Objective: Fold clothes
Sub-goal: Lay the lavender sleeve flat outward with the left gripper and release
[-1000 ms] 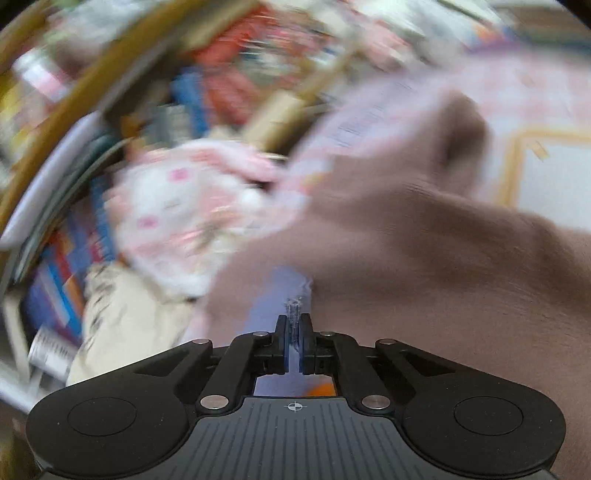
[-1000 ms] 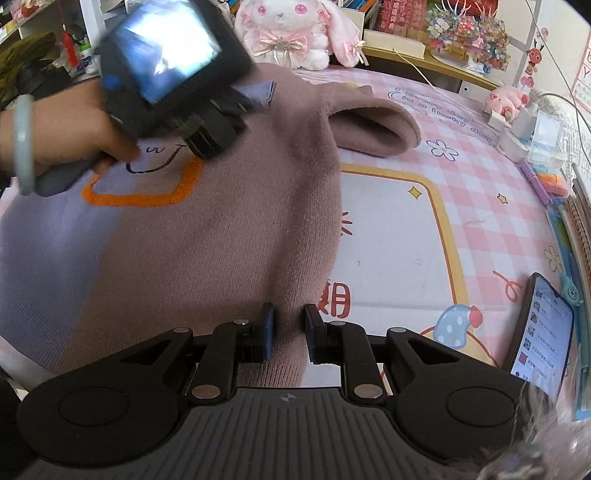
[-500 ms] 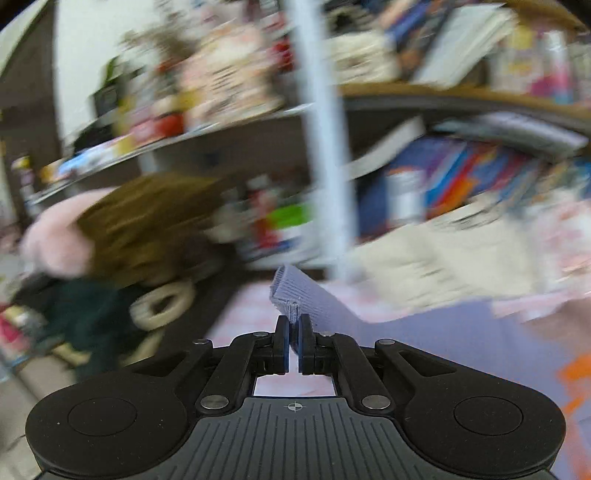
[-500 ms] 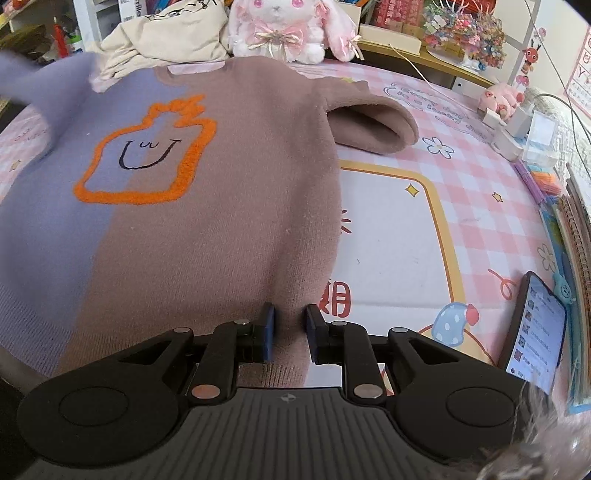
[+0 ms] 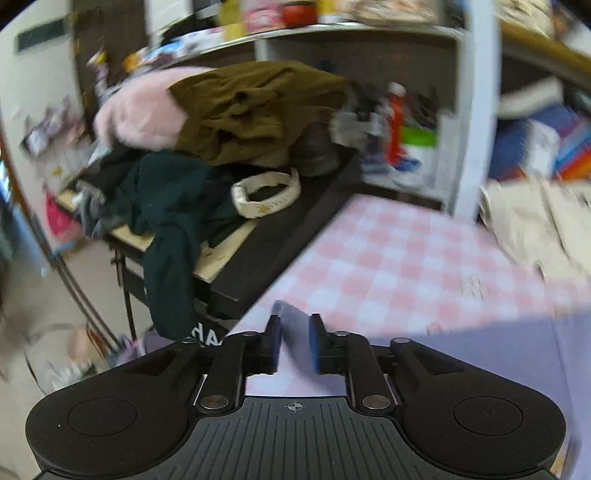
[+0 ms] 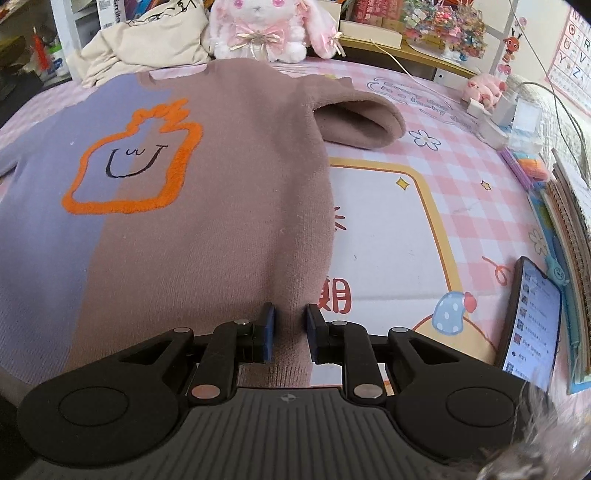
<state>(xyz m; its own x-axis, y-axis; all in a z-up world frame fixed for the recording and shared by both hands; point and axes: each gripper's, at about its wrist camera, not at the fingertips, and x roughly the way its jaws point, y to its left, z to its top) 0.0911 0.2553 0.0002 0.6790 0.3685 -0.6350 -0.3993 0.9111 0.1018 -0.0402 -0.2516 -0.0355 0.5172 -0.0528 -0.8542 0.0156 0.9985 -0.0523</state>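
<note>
A brown and lilac sweater (image 6: 207,206) with an orange outlined face lies flat on the pink checked table cover (image 6: 461,177). Its brown sleeve (image 6: 354,118) is folded up at the far right. My right gripper (image 6: 288,332) is open, its jaws astride the sweater's near hem without clamping it. In the left wrist view my left gripper (image 5: 294,341) is open over the lilac sleeve (image 5: 461,354), whose cuff end (image 5: 286,314) lies loose between the jaws near the table's left edge.
A pink plush rabbit (image 6: 266,26) and a cream garment (image 6: 144,44) sit at the back. A phone (image 6: 532,317), books (image 6: 569,236) and chargers (image 6: 495,114) line the right side. Left of the table, a side stand (image 5: 229,236) holds piled clothes (image 5: 236,114).
My left gripper swung the lilac sleeve out to the left, laid it down and opened, letting the cuff go. The right gripper has stayed still and open.
</note>
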